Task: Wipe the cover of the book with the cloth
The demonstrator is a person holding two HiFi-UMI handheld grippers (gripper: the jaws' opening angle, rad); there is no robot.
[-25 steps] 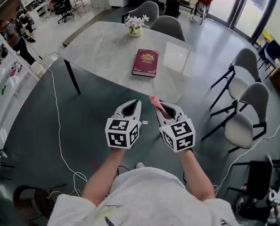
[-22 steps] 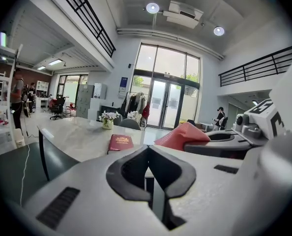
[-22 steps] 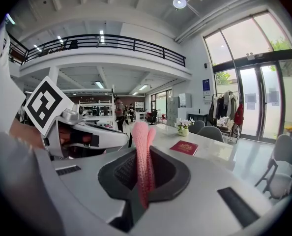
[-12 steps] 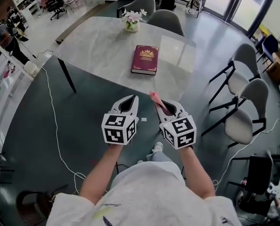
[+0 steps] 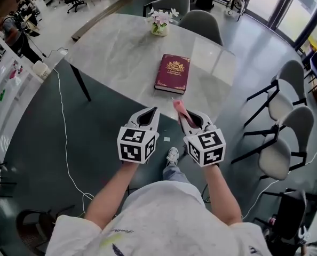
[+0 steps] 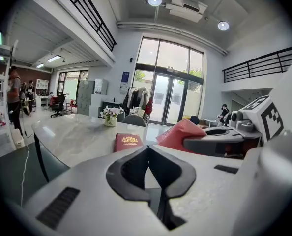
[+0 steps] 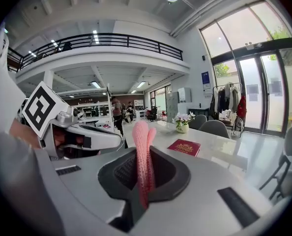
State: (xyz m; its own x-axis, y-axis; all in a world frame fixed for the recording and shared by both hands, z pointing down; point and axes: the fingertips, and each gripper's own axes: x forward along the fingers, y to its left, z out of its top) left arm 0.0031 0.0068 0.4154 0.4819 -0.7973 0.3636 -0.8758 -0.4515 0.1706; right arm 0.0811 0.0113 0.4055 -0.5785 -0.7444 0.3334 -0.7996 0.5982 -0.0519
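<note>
Nearest, the left tongs [image 5: 154, 111] are held pressed together with nothing between them, and just beside them the right tongs [image 5: 183, 114] are seen pinching a pink cloth [image 5: 177, 106], which stands upright out of the jaws. Both are held over the dark floor [image 5: 100, 116], short of the near edge of the bench [image 5: 121, 52]; a shoe [image 5: 172, 155] is seen below them and a white cable [image 5: 62, 122] is trailed across the floor at the left. On the bench, beyond the cloth, a dark red book [image 5: 172, 73] is laid flat and closed near the near edge. Farther back a pot of flowers [image 5: 160, 23] is set. Grey chairs [image 5: 201, 25] are drawn up at the far side, and others [image 5: 285, 92] are placed at the right.
</note>
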